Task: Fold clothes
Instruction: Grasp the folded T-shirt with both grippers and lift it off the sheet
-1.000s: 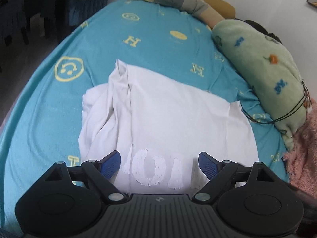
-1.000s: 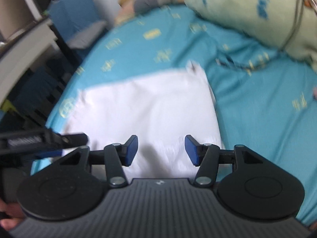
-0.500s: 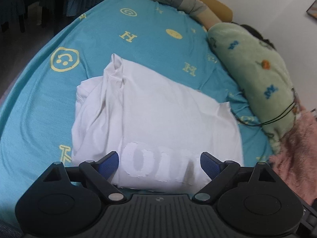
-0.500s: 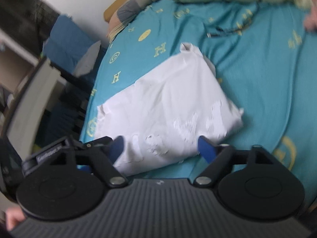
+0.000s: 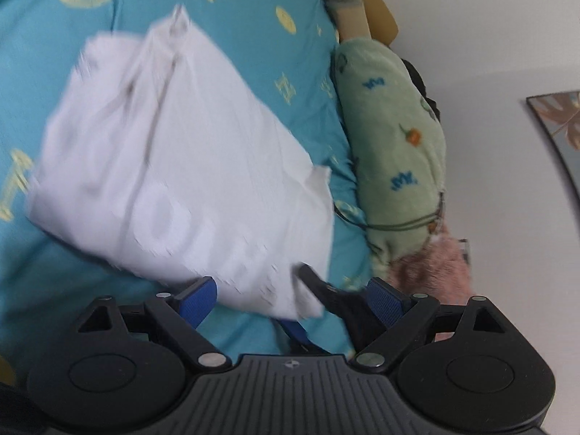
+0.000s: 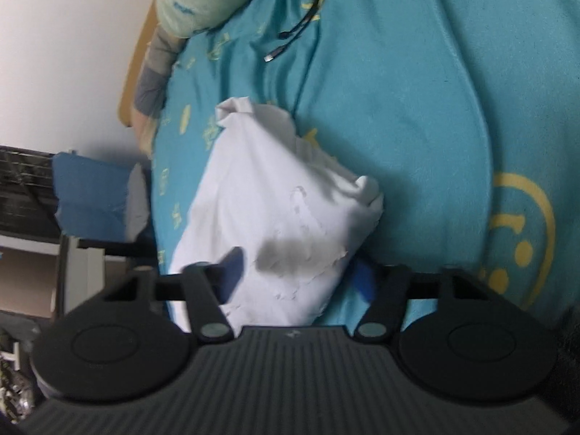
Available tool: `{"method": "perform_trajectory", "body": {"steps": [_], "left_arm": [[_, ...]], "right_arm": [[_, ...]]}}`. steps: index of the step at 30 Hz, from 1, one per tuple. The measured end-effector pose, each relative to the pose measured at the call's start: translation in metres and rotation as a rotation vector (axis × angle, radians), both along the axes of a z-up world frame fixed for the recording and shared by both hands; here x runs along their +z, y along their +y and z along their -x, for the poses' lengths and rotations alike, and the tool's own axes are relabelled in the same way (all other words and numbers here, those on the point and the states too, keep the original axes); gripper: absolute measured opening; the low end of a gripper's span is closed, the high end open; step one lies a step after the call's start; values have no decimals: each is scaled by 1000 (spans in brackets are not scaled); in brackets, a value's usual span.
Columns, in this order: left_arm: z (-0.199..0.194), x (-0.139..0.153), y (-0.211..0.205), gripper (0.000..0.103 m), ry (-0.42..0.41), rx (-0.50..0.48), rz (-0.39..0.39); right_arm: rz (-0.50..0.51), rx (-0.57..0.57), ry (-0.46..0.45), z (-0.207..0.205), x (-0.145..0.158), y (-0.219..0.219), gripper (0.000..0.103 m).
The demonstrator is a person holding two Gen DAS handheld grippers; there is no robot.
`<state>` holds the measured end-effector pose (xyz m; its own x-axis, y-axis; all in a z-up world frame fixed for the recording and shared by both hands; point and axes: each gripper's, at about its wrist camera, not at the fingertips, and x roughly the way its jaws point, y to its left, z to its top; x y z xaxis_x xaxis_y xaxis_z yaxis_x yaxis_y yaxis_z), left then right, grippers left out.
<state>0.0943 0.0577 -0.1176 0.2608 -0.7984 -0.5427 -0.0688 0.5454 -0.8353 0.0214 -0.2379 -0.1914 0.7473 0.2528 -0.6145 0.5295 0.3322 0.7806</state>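
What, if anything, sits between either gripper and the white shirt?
Nothing visible. The white shirt lies on the teal bedsheet, its near edge between the open jaws of the left gripper and right gripper.

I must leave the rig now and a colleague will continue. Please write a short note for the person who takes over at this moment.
Left gripper: open, holds nothing, at the near edge of the white T-shirt.
Right gripper: open, the shirt's near corner lies between its fingers; it also shows in the left view, by the same corner.
The shirt lies on the teal bedsheet, already folded into a rough rectangle, printed side up, its far end bunched.
Left: grip the near edge, make the next fold, smooth the bunching. A cable lies farther up, clear of the shirt.
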Motion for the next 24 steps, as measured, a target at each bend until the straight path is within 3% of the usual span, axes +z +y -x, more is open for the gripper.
{"method": "perform_trajectory", "body": {"steps": [3,6,9,13,21,24], "left_arm": [[-1,-20,-11,91,95,-18,37],[-3,-32,-13,91,134,21,6],[-5,-38,0,90,139,135,25],[-4,-43,18,72,148,280,64],[-6,-43,22,39,137,354,93],[-10,-29,23,28,128,350,115]], "right_arm": [[13,-8,-23,-2,3,3,16],[19,-11,-117,1,18,-3,14],[-10,-27,-206,1,31,-11,14],[-18,-43,-214,2,35,-18,14],[40,-43,-234,11,41,-13,13],[36,-43,-237,14,50,-15,13]]}}
